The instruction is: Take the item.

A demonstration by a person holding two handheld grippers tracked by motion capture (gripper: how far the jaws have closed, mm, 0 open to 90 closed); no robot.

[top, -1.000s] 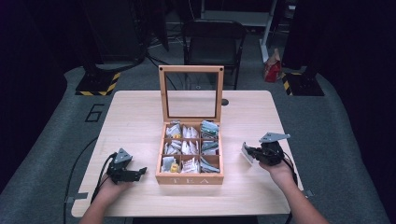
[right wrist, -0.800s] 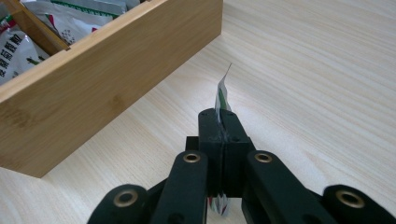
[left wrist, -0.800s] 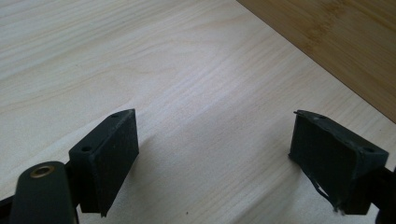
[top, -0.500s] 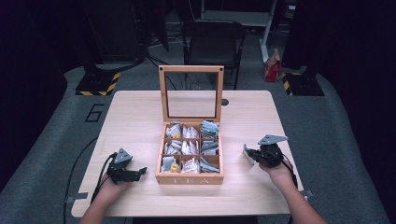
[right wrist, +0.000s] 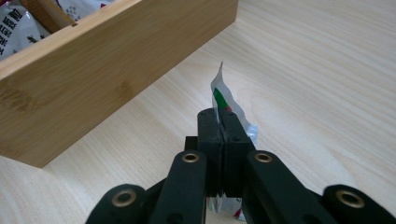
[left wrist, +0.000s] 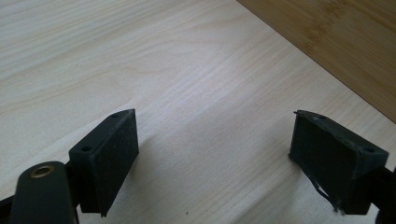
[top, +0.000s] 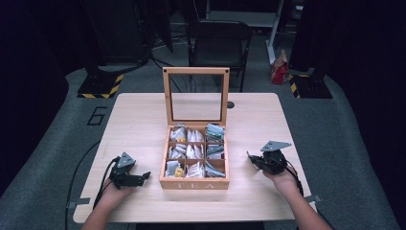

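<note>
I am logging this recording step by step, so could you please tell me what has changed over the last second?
The right gripper, shut on a tea packet, has drifted slightly lower in the high view, toward the person, staying to the right of the tea box. Nothing was taken hold of or let go. The left gripper rests open on the table as before, and the box lid stays raised.

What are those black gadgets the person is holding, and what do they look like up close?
They are two hand-held grippers. The left gripper and right gripper are black, each topped by a grey three-cornered plate and trailing a black cable. Each has two blocky black jaws on flat black link arms joined by brass-coloured rivets. The forearms are bare: no sleeves show.
</note>
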